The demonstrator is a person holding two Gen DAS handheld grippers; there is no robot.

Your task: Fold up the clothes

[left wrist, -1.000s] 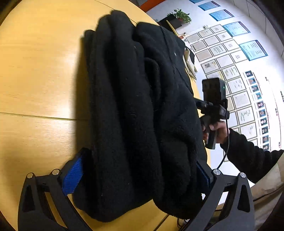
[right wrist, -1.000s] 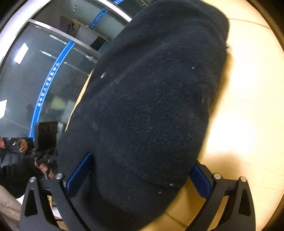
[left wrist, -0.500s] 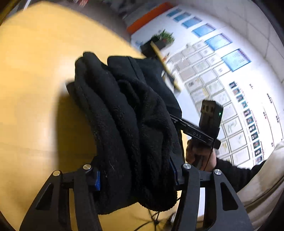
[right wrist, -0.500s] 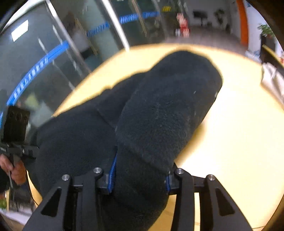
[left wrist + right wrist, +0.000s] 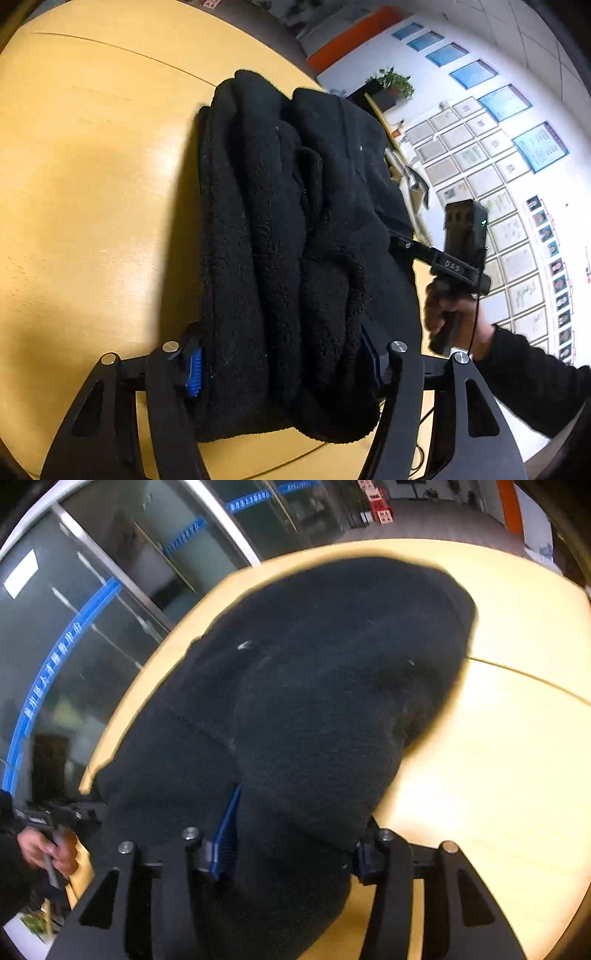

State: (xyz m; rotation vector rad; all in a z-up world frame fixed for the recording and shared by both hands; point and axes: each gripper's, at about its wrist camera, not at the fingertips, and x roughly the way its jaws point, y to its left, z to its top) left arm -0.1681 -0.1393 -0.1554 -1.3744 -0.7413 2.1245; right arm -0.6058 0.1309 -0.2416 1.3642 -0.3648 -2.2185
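Observation:
A black fleece garment (image 5: 295, 236), folded into a thick bundle, lies on the round yellow wooden table (image 5: 92, 184). My left gripper (image 5: 282, 363) is shut on the bundle's near end, its blue pads (image 5: 194, 367) pressing both sides. My right gripper (image 5: 291, 843) is shut on the other end of the same fleece (image 5: 325, 701), with a blue pad (image 5: 225, 834) squeezing the cloth. The right gripper's body and the hand on it show in the left wrist view (image 5: 458, 266). The left gripper's handle shows dimly in the right wrist view (image 5: 48, 819).
The table's curved edge (image 5: 147, 672) runs close behind the bundle, with glass walls beyond. A wall of framed notices (image 5: 498, 177) and a potted plant (image 5: 395, 79) stand past the table. Bare tabletop (image 5: 498, 757) lies to the right of the fleece.
Both grippers closed from wide open onto the ends of the fleece bundle. The bundle now sits bunched between the jaws, and both views have shifted and pulled back a little.

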